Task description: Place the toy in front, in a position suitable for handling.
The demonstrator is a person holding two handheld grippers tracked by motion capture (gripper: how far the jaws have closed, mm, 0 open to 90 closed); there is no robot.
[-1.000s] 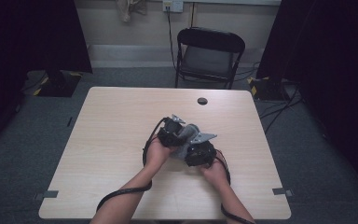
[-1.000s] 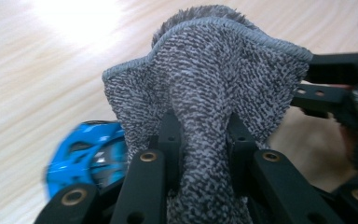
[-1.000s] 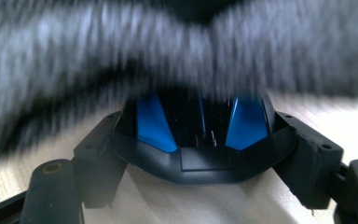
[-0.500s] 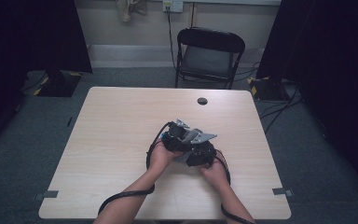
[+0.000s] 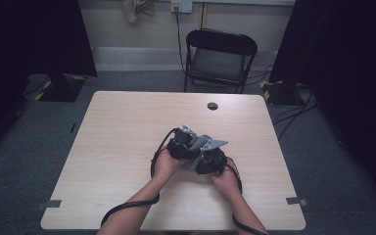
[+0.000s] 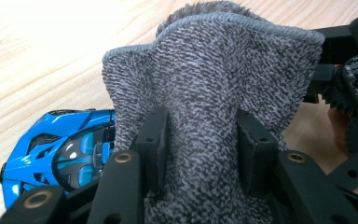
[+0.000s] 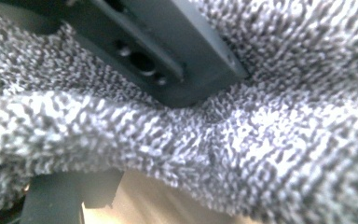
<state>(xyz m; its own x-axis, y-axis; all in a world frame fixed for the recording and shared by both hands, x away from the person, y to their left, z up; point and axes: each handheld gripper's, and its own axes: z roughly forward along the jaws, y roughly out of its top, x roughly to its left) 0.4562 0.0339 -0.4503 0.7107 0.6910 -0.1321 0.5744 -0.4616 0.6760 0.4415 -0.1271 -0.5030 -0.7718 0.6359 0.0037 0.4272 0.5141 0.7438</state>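
Seen from the high view: both hands close together over the middle of the pale wooden desk (image 5: 117,147), left hand-held gripper (image 5: 182,143) and right hand-held gripper (image 5: 210,159) almost touching, little visible between them, a small dark disc (image 5: 212,105) lying well apart near the far edge and a black folding chair (image 5: 220,58) beyond. Shown up close in the left gripper view: a grey terry cloth (image 6: 214,93) bunched between the two black jaws, pads pressing on its folds, jaws just closing on it; a blue toy car (image 6: 60,154) resting on the desk just beside the cloth. In the right gripper view: the same cloth draped across, pinched by that gripper's jaws. Compared with a second ago: hands in much the same spot.
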